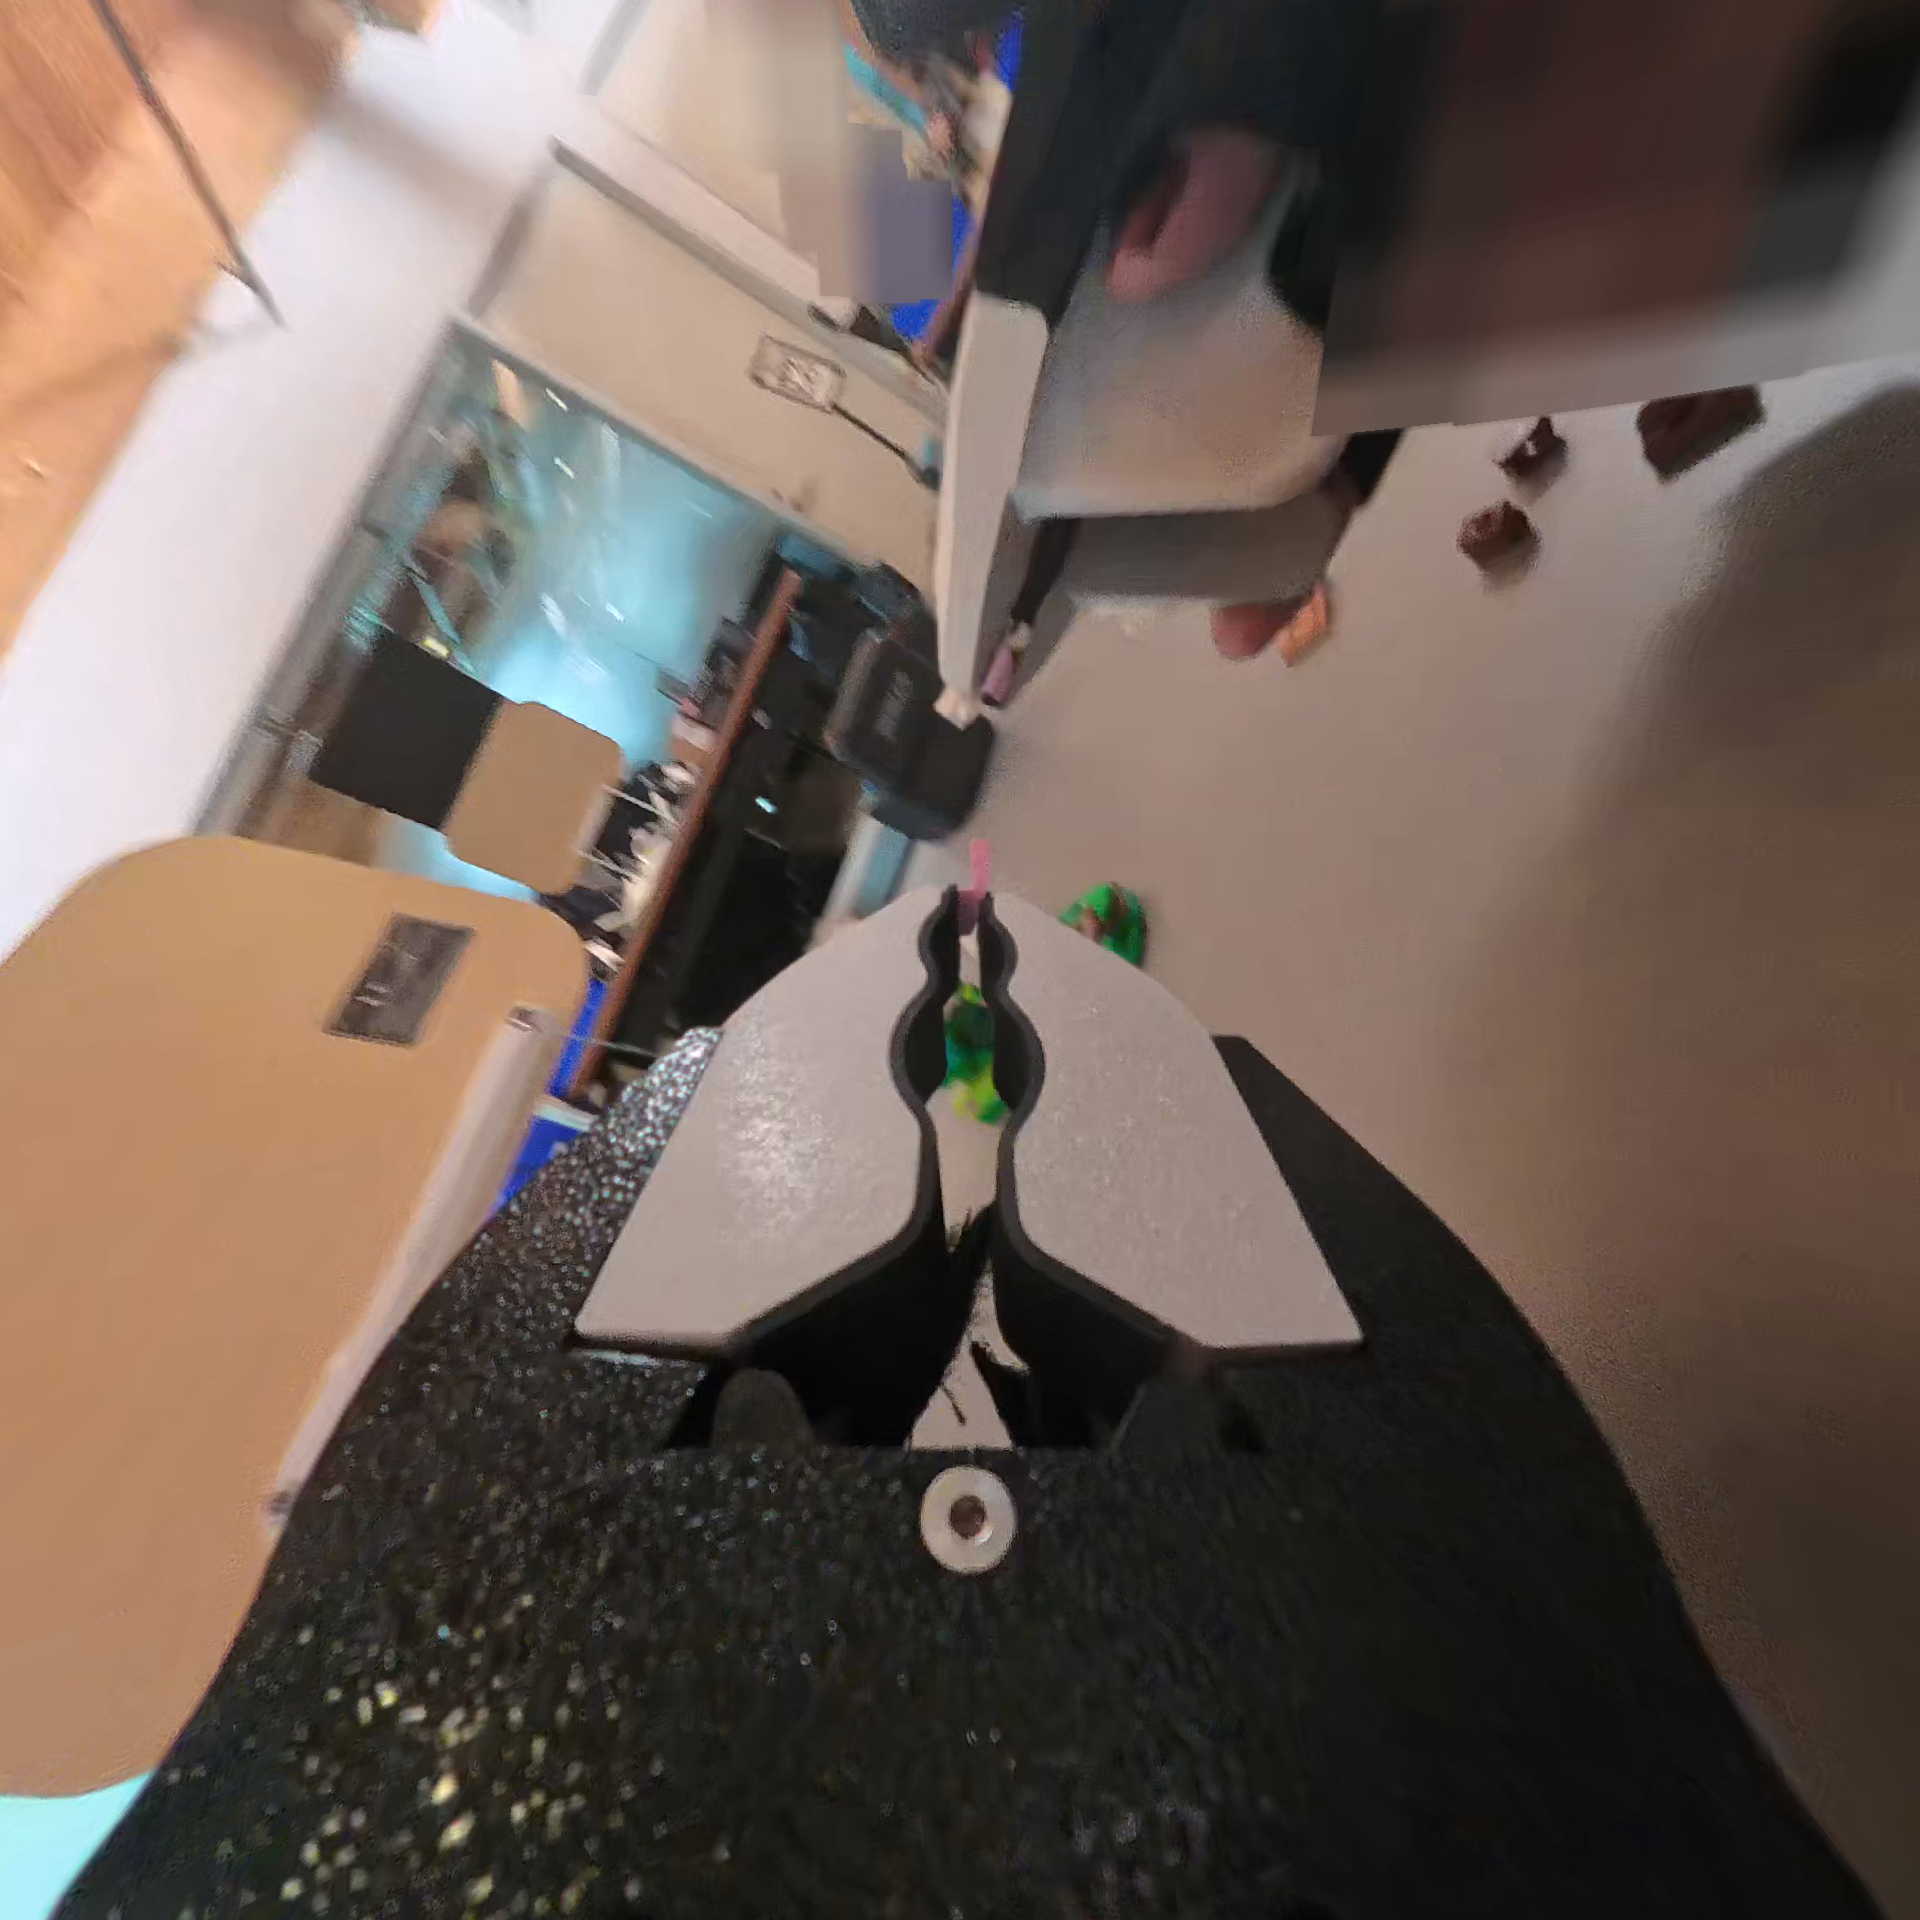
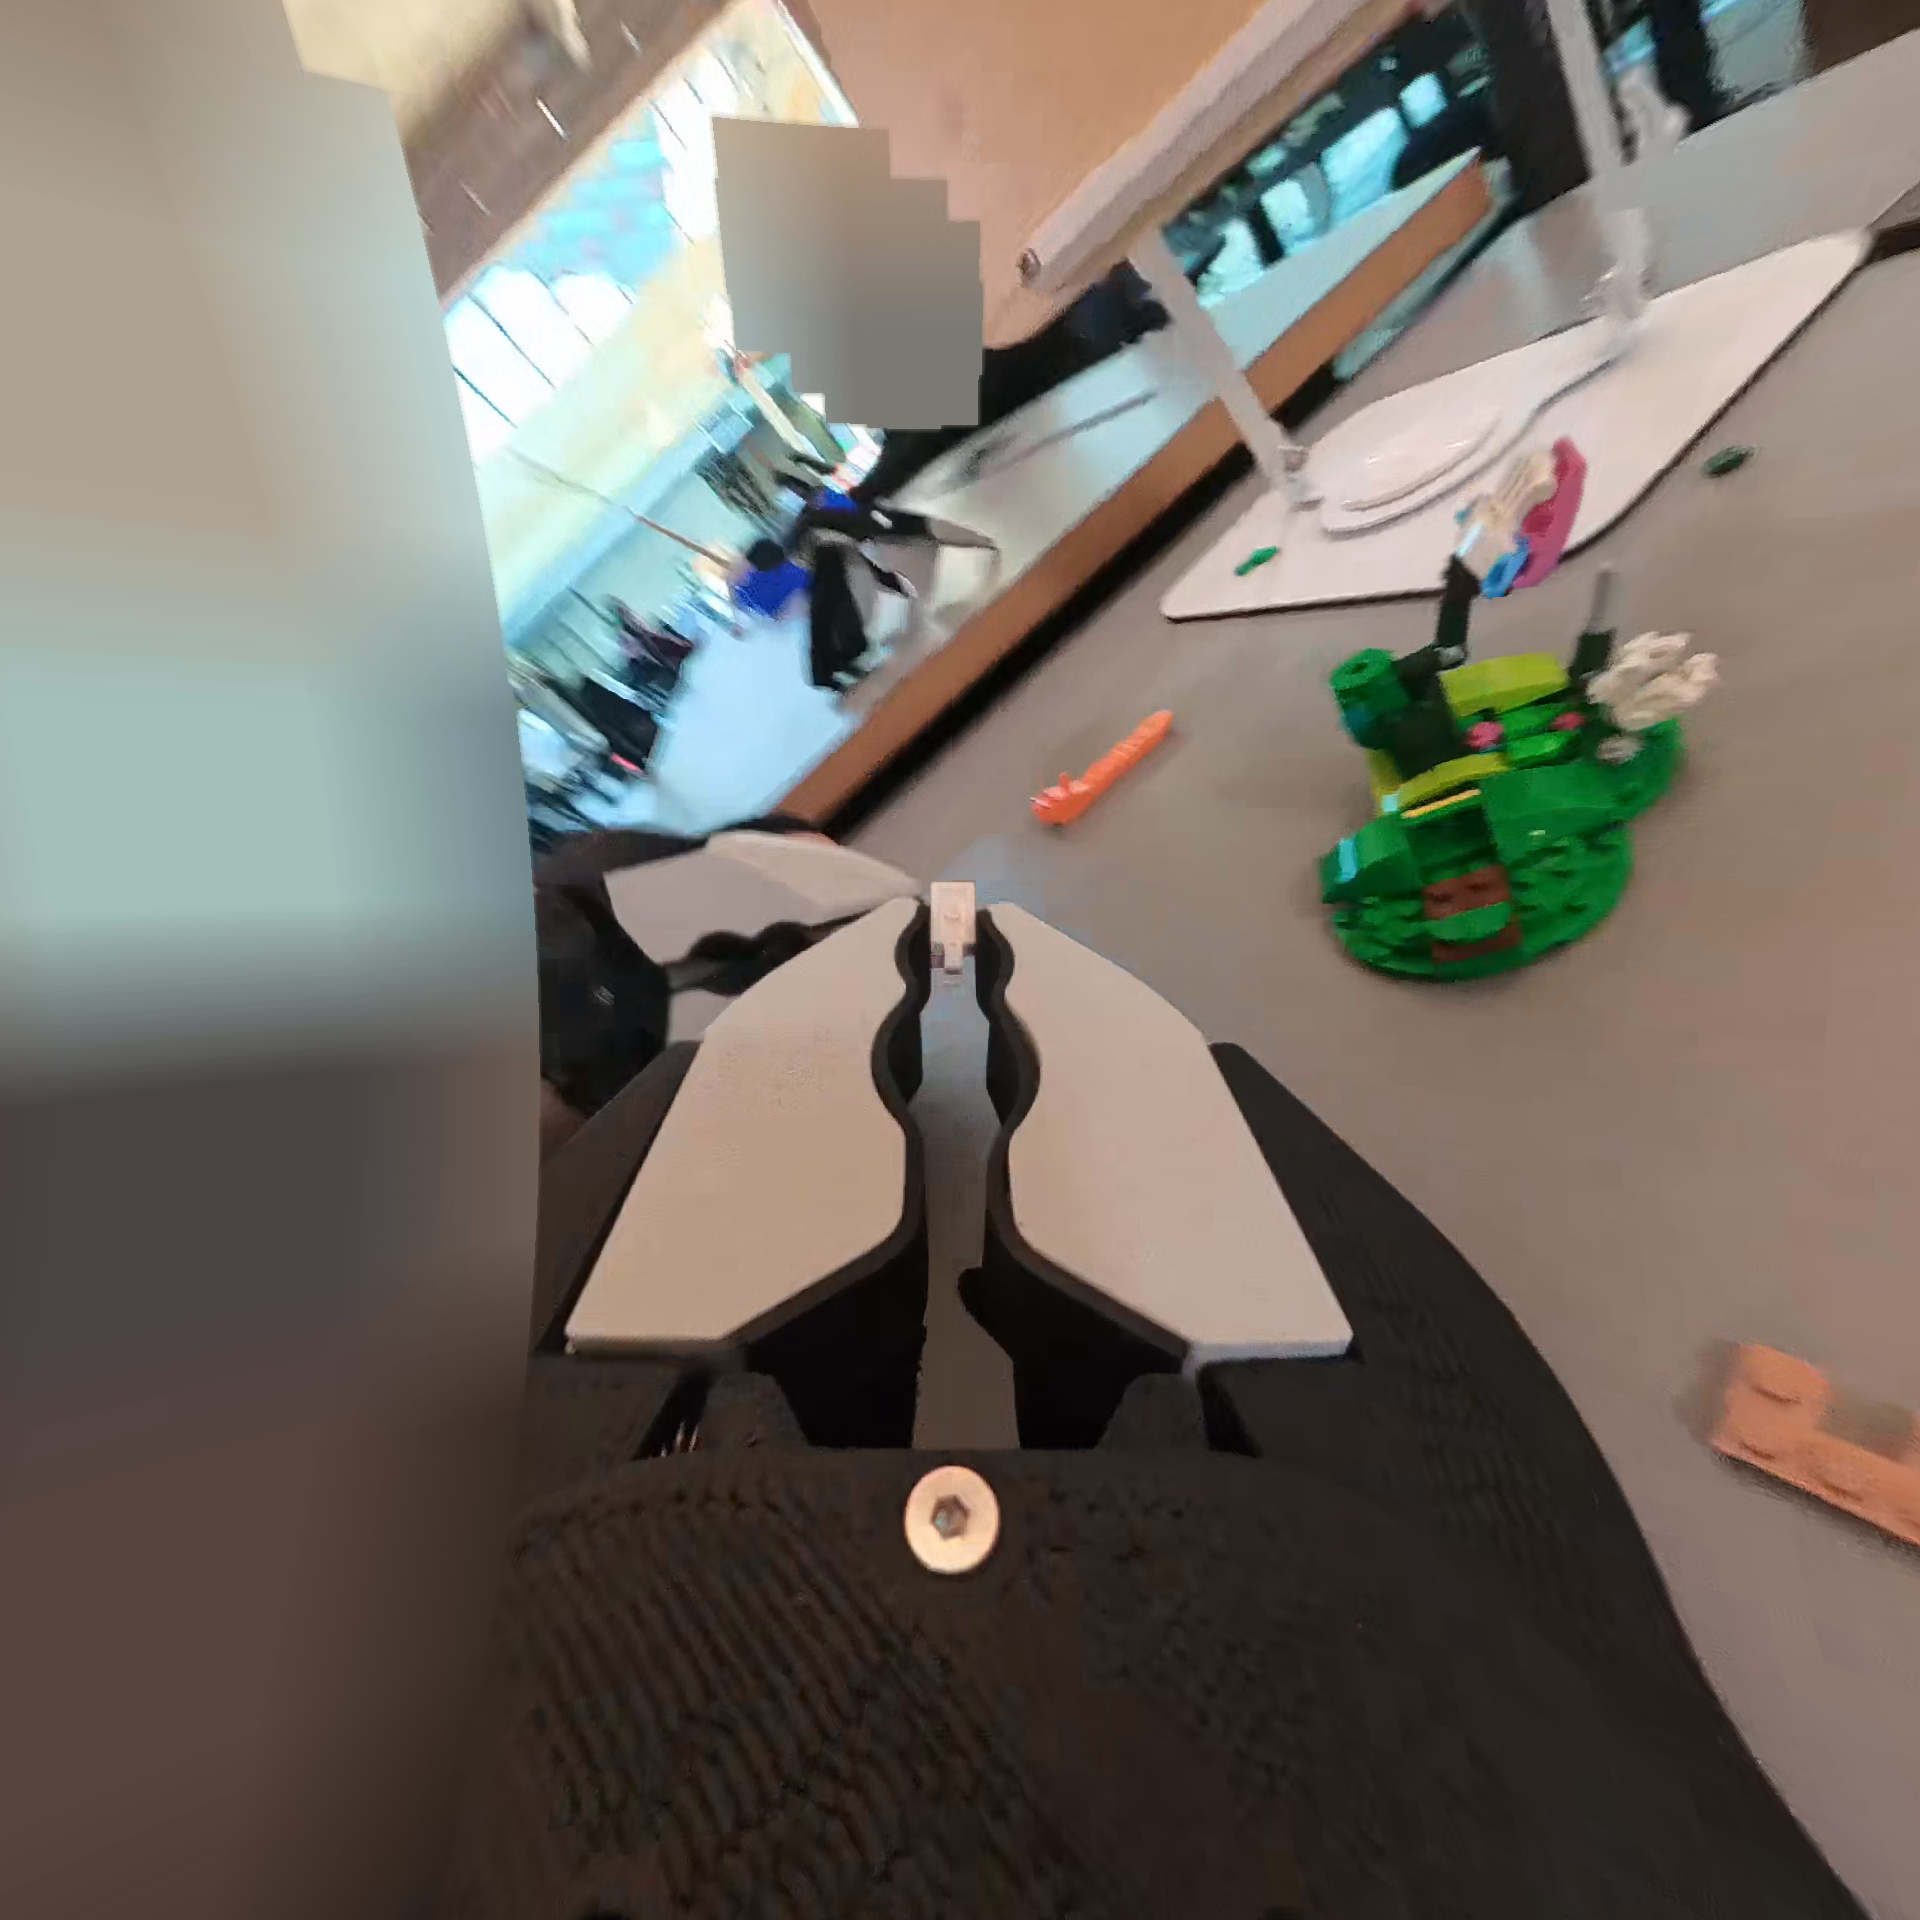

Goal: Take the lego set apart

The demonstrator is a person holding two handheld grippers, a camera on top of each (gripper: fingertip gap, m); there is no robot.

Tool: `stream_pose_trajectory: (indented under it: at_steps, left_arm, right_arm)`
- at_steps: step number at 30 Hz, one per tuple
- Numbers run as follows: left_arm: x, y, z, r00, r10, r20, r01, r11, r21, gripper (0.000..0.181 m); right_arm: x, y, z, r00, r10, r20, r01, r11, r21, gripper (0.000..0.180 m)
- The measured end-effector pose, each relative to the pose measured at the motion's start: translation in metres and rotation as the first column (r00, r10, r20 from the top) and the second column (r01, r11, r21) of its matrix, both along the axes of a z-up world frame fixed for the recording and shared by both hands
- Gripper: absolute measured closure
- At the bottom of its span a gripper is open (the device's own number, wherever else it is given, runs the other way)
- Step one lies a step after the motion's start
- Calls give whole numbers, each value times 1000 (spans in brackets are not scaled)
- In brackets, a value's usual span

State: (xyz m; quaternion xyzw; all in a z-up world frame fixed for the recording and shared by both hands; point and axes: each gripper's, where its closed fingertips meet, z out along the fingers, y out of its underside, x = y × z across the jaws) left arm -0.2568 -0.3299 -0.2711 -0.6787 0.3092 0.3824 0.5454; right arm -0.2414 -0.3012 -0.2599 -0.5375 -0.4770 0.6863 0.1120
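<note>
My left gripper (image 1: 966, 914) is shut on a thin pink lego piece (image 1: 978, 878) that sticks out past its tips. My right gripper (image 2: 951, 925) is shut on a small white lego piece (image 2: 951, 920) held above the grey table (image 2: 1455, 1143). The green lego set (image 2: 1496, 790), a round green base with bushes, dark stems and a white flower, stands on the table to the right of the right gripper. In the left wrist view parts of the green set (image 1: 1107, 920) show just beyond and between the fingers. The other gripper (image 1: 1039, 468) shows at the top there.
An orange lego tool (image 2: 1101, 769) lies left of the set. A pink and blue lego cluster (image 2: 1527, 520) sits on a white lamp base (image 2: 1455, 499). A tan plate (image 2: 1829, 1455) lies at the right. Several brown pieces (image 1: 1496, 530) lie on the table.
</note>
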Motion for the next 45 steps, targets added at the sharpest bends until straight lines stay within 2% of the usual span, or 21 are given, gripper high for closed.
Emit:
stream_pose_trajectory:
  at_steps: [1,3,5,7,9,11,12,14,15,19,22,24,26,32,35,37,39,42,43,44,45]
  left_arm:
    - [-5,2,-12,999,22,40,-19,997,-74,178]
    - [-9,3,-41,985,53,167,-12,972,-235,177]
    - [-4,3,-50,952,43,303,43,961,-273,177]
    - [-1,2,-54,906,50,421,85,951,-298,177]
    - [1,1,-48,883,26,468,114,957,-268,177]
    - [10,2,-43,836,-12,549,176,953,-247,177]
    - [20,7,-38,782,-34,623,210,954,-212,177]
    - [56,23,-23,655,-99,749,327,931,-163,177]
    - [73,33,-16,643,-127,756,361,920,-152,177]
    - [120,75,-17,693,-159,704,416,885,-210,176]
    - [140,102,-33,740,-139,659,409,870,-276,175]
    - [146,114,-51,781,-76,620,382,844,-377,168]
    - [151,121,-65,791,-27,612,372,815,-445,162]
    - [156,129,-64,790,-8,613,355,821,-447,152]
    - [159,126,-44,810,-106,577,371,855,-364,150]
    - [174,114,-22,758,-215,616,462,844,-274,150]
    - [184,99,-7,670,-244,701,535,813,-228,146]
    - [183,80,5,612,-251,751,570,798,-198,143]
    - [182,72,6,598,-251,761,577,794,-191,143]
    - [181,65,6,584,-244,774,579,793,-187,143]
    - [181,57,7,564,-238,791,583,793,-177,143]
  right_arm:
    - [-2,-1,-5,1000,-29,2,29,994,103,174]
    - [-5,-5,-14,997,-69,-18,71,945,318,174]
    - [-5,-10,-21,997,-67,-36,76,879,471,174]
    - [-4,-13,-22,997,-47,-57,70,834,548,174]
    - [-3,-8,-16,995,-52,-90,95,806,584,173]
    - [3,15,1,982,-116,-152,187,742,644,173]
    - [9,32,18,963,-167,-212,267,691,672,173]
    - [31,69,54,898,-282,-338,440,589,678,174]
    - [45,86,68,861,-336,-381,508,559,656,174]
    - [95,124,88,799,-448,-402,601,554,576,174]
    - [119,131,72,813,-466,-349,575,549,607,174]
    - [131,132,56,831,-461,-310,539,535,650,174]
    - [141,135,40,842,-463,-276,509,515,690,174]
    - [160,122,12,908,-354,-225,398,557,729,173]
    - [166,103,2,947,-234,-220,318,571,757,173]
    - [170,92,3,951,-169,-257,308,548,778,173]
    - [173,79,4,953,-99,-288,296,521,801,173]
    - [174,59,1,950,2,-311,274,466,841,174]
    - [172,52,3,939,25,-344,301,424,854,174]
    - [170,45,8,912,55,-407,365,345,864,174]
    - [169,38,17,865,99,-493,462,226,857,174]
